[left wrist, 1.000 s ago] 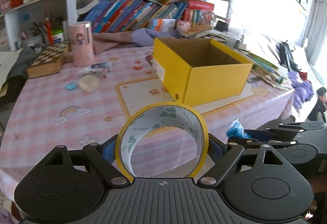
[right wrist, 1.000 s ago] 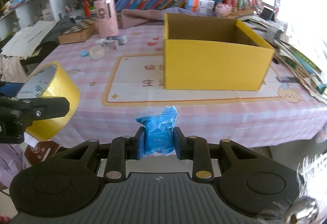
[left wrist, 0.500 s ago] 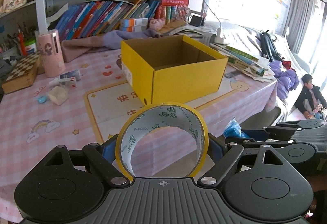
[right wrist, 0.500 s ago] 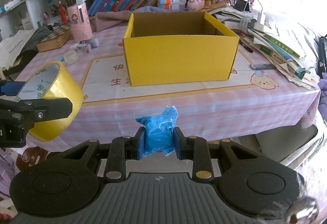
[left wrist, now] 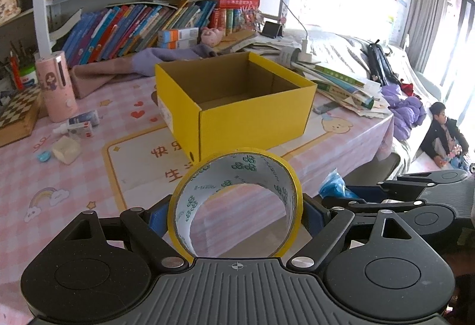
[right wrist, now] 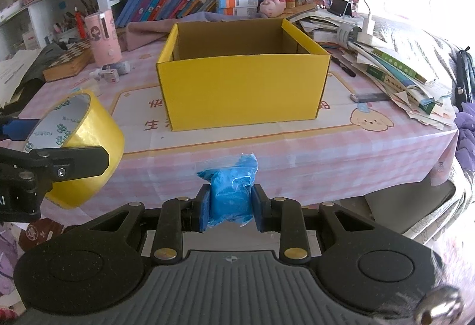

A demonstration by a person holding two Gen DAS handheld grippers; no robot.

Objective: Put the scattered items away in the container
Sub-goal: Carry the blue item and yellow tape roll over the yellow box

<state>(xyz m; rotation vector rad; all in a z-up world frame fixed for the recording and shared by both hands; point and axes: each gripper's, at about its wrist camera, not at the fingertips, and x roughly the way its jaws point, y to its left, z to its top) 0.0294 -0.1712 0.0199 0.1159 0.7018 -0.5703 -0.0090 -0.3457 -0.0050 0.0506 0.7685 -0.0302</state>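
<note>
My left gripper is shut on a wide roll of yellow tape, held upright off the near edge of the table. The same tape roll shows at the left of the right wrist view. My right gripper is shut on a small blue plastic packet, also short of the table's edge. The open yellow cardboard box stands on the pink checked tablecloth ahead of both grippers; its inside looks bare. In the right wrist view the yellow box sits straight ahead.
Left of the box lie a small white carton, a pale cube and a tiny blue item, near a pink cylinder and a chessboard box. Piled books crowd the right. A person sits far right.
Both grippers have swung sideways along the table's front, so the yellow box now sits more central and squarer in both views. The holds on the tape and the blue packet are unchanged.
</note>
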